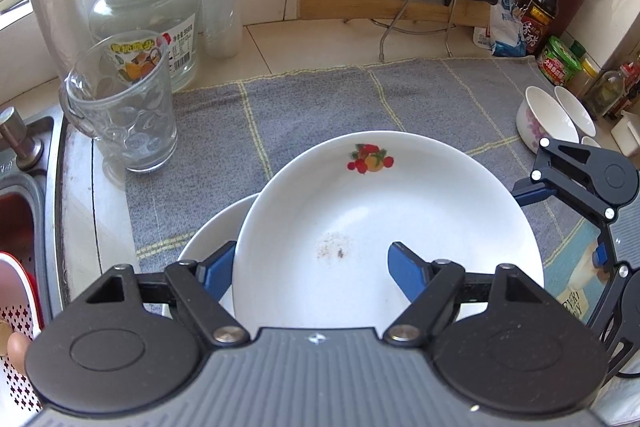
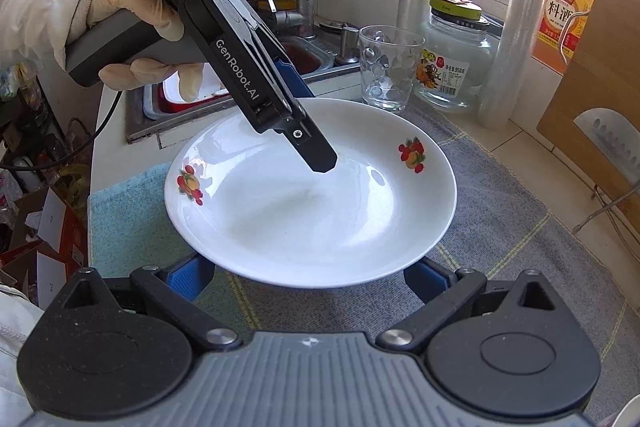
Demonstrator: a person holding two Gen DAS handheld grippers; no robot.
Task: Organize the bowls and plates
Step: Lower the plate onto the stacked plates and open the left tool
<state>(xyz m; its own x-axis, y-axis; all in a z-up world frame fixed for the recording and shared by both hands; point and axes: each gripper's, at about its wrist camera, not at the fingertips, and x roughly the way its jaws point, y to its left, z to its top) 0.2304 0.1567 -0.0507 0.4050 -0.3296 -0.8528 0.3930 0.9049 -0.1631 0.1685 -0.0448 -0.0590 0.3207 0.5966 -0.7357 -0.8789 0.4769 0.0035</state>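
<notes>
Left wrist view: my left gripper (image 1: 310, 269) straddles the near rim of the upper plate (image 1: 384, 227), fingers spread, not clamped. It lies face up, overlapping a second plate (image 1: 212, 239) on the grey towel (image 1: 320, 99). Round, no long axis. Glazed ceramic: stiff, slick, breakable; grip at the rim. Right gripper (image 2: 308, 277) released, plate edge between its fingers.

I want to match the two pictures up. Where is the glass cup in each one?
Left wrist view: the cup stands at the left, on the edge of the grey cloth, in front of the jar.
Right wrist view: the cup stands at upper centre, behind the plate, left of the jar.
Shared landmark: the jar with the green lid.
</notes>
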